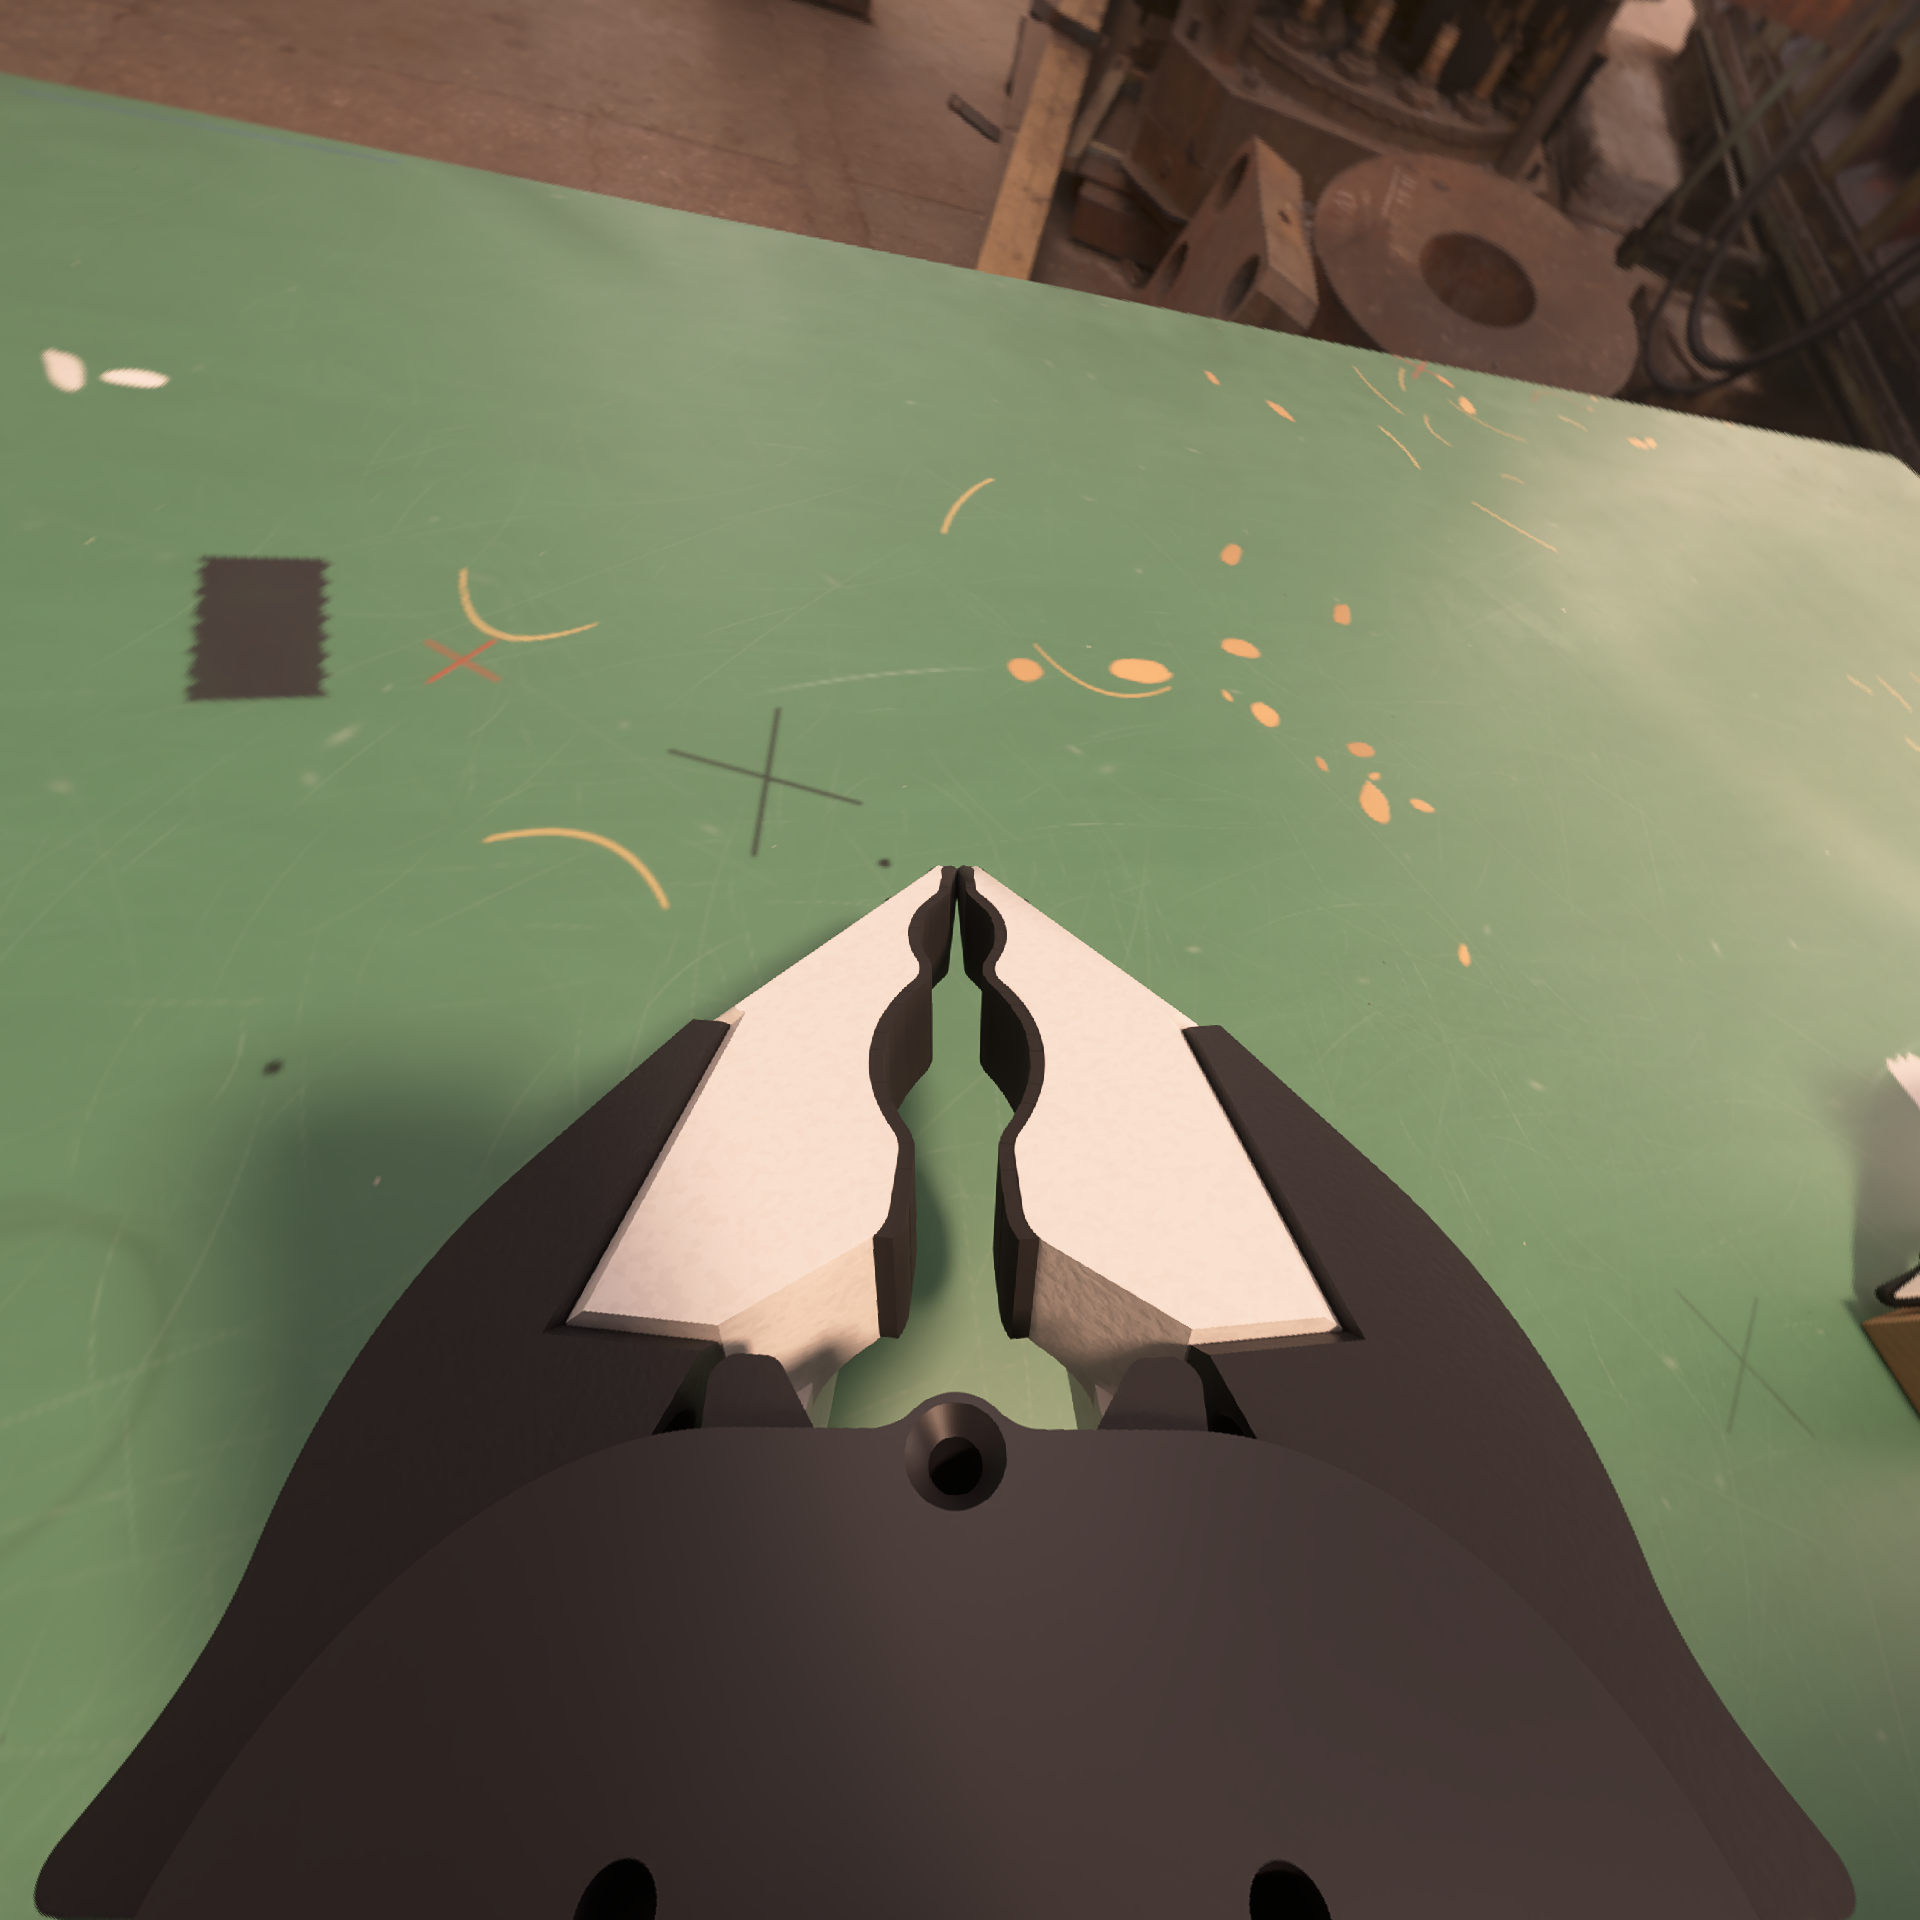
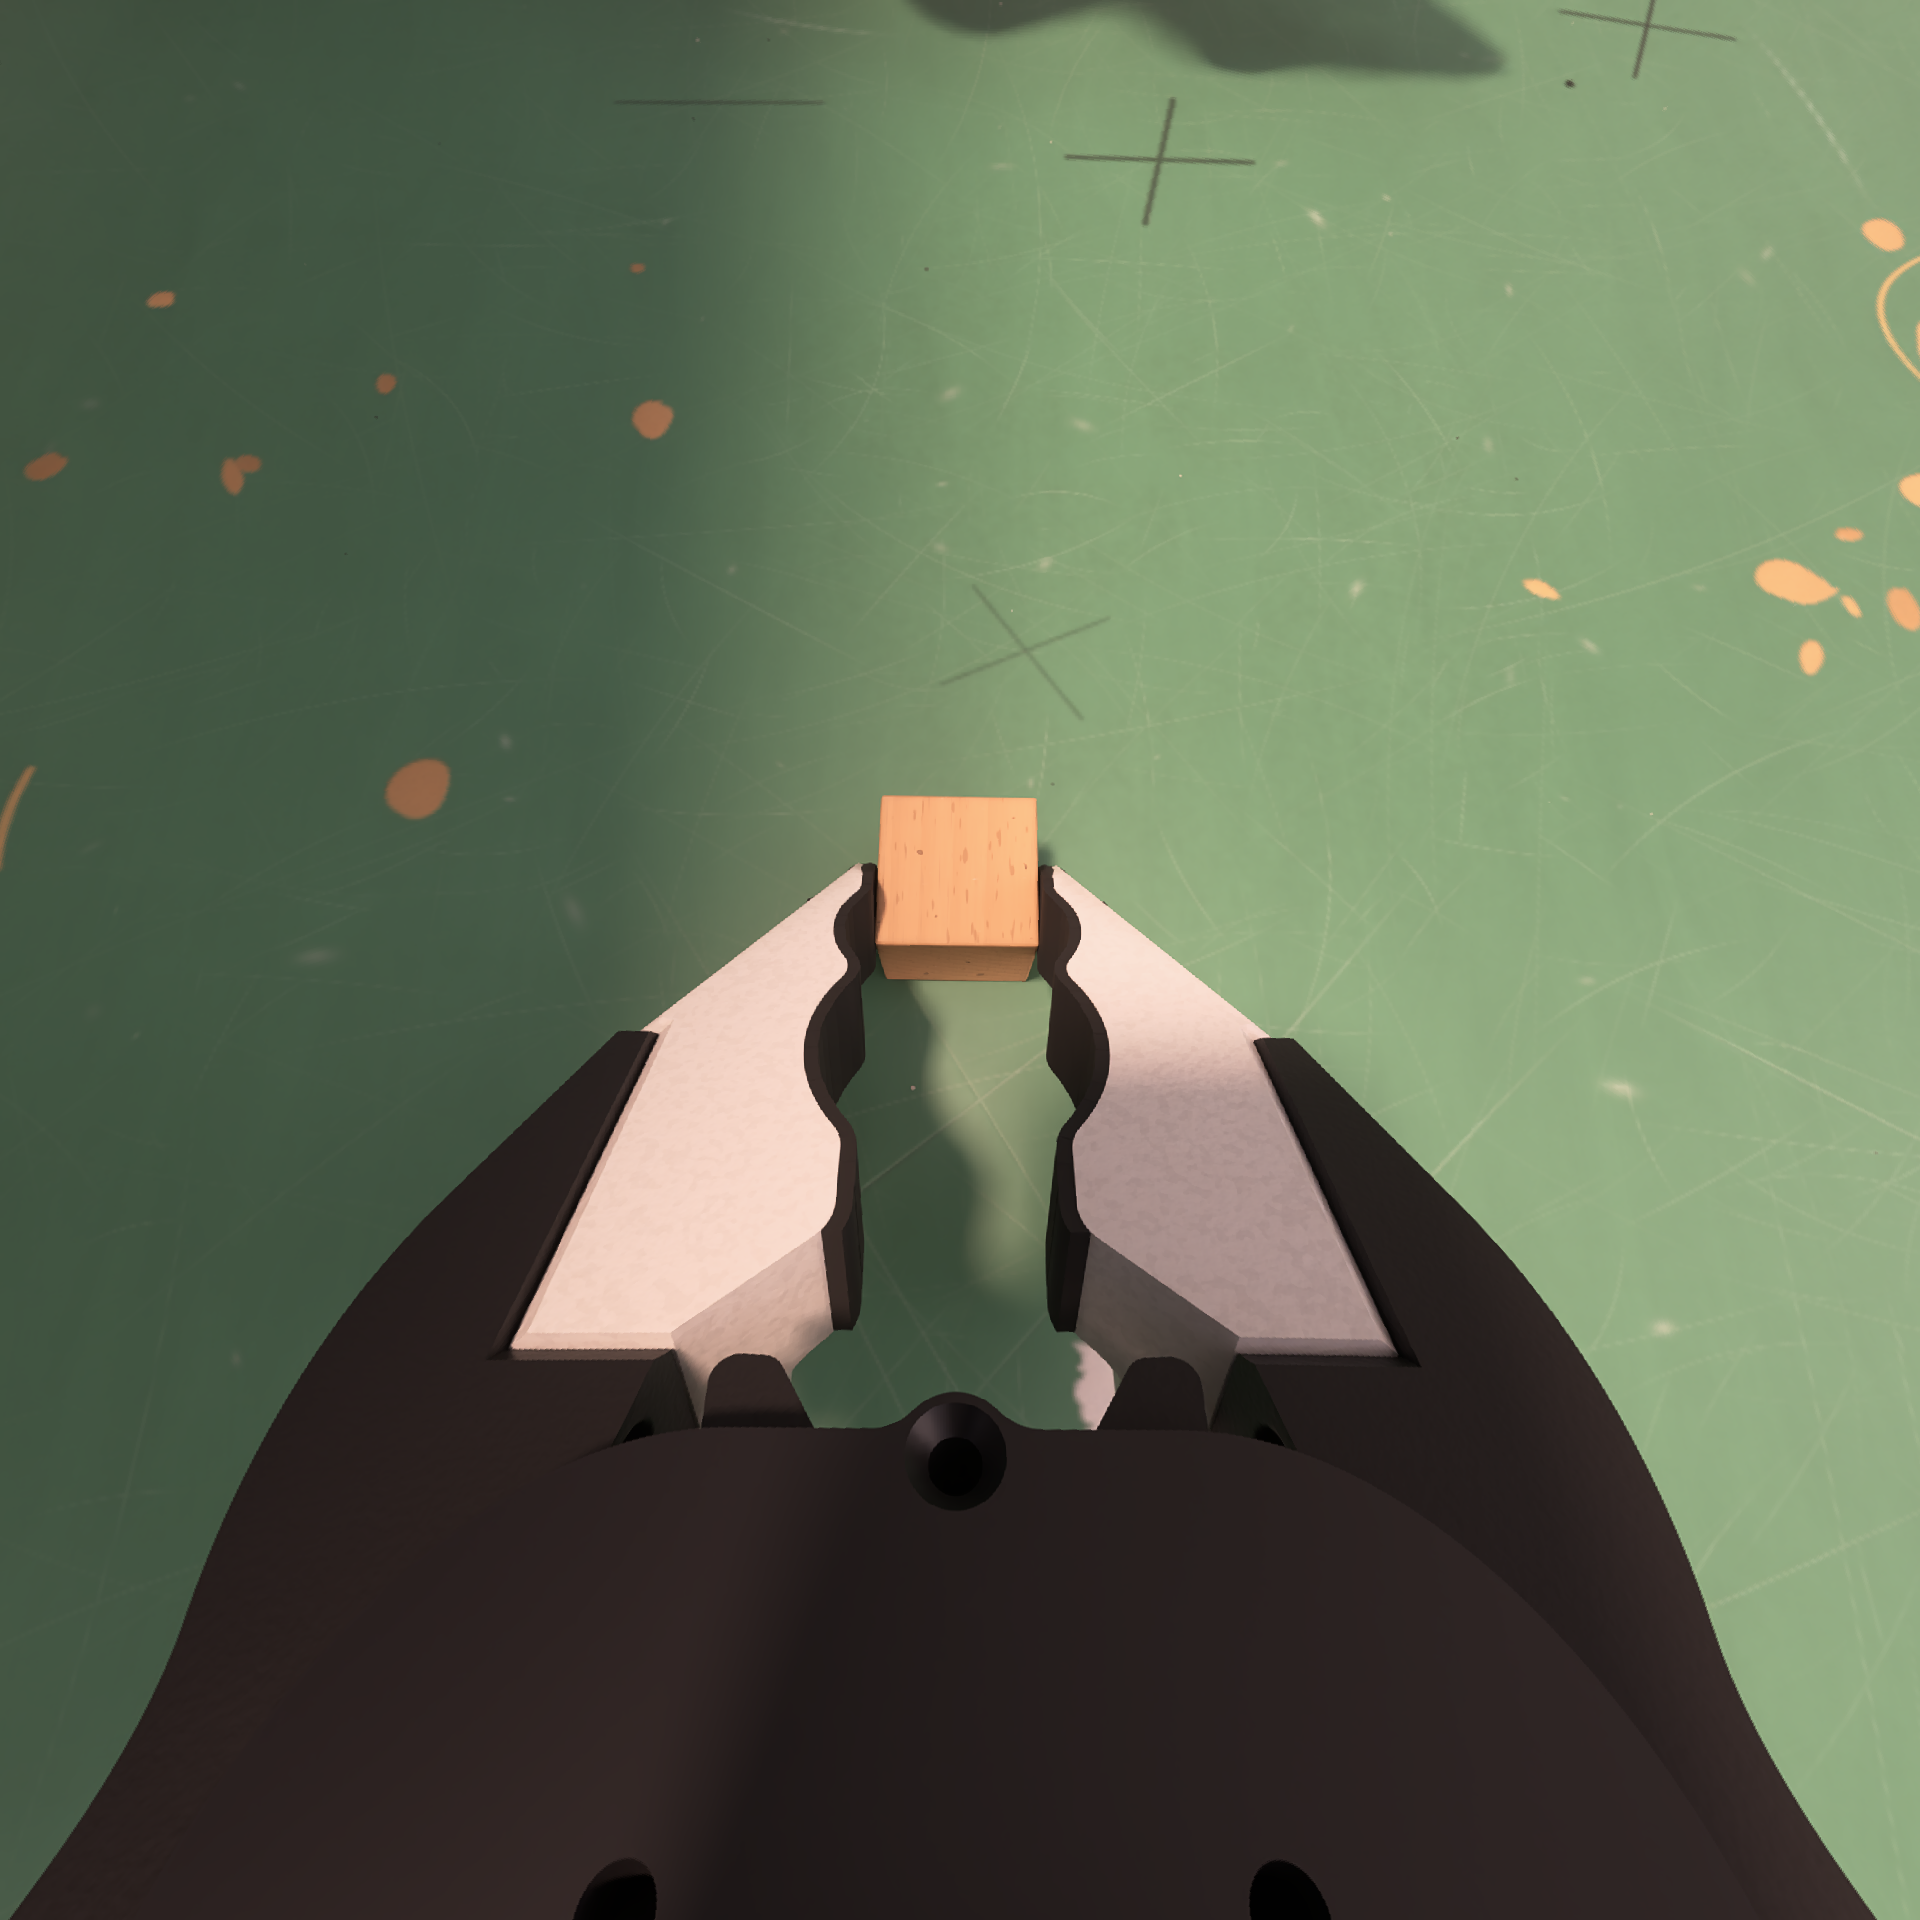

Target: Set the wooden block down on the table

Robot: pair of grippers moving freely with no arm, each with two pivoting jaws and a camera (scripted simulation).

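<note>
While the wooden block (image 2: 957, 883) is seen only in the right wrist view, both claws are shown over the same green bench (image 2: 1351, 831).

Right claw (image 2: 957, 871): it is pinching the wooden block; the two white fingertips (image 2: 831, 914) are pressed against the left and right faces of the cube.
Wooden block: a light, small cube, held at the far end of the fingers, upright, its top face turned to the camera. Whether its underside is touching the bench cannot be told.
Shadow: a dark shape is cast on the bench between the fingers, just near of the block.
Left claw (image 1: 954, 871): it is pressed together, the tips are met, and nothing is held between them.
Bench: a green, scratched surface, marked with thin dark crosses (image 1: 767, 779), orange spots (image 1: 1140, 670) and curved orange lines.
Dark patch (image 1: 258, 629): a rectangle with jagged sides, seen far left on the bench in the left wrist view.
Far background: brown machine parts and a round disc with a hole (image 1: 1475, 275) are seen behind the far edge of the bench.
</note>
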